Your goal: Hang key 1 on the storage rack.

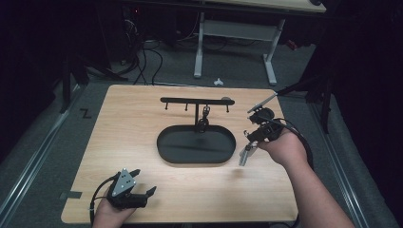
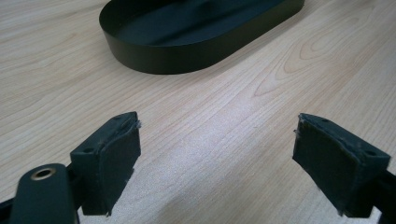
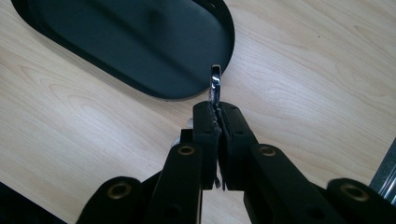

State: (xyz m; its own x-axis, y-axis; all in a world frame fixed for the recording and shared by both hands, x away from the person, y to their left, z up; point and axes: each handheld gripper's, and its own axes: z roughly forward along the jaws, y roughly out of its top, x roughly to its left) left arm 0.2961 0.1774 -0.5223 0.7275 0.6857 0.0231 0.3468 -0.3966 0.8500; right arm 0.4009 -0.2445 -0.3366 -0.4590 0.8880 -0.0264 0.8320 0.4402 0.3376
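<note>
Two grippers are at work over the light wooden table [image 1: 142, 142]. Near its front-left corner the left gripper [image 1: 141, 186] rests low, its jaws wide apart with nothing between them, pointing toward the black oval metal tray [image 1: 166, 154] in the middle. From this tray rises a black stand with a horizontal hook bar [image 1: 195, 100]; one small dark item [image 1: 204, 118] hangs from it already. Near the right edge, just beside the tray's right end, the right gripper [image 3: 217, 122] is clamped on a small shiny metal piece [image 3: 215, 84], maybe a key or clasp. I judge the carrying step is in hand; next it must lift the piece to a free hook.
</note>
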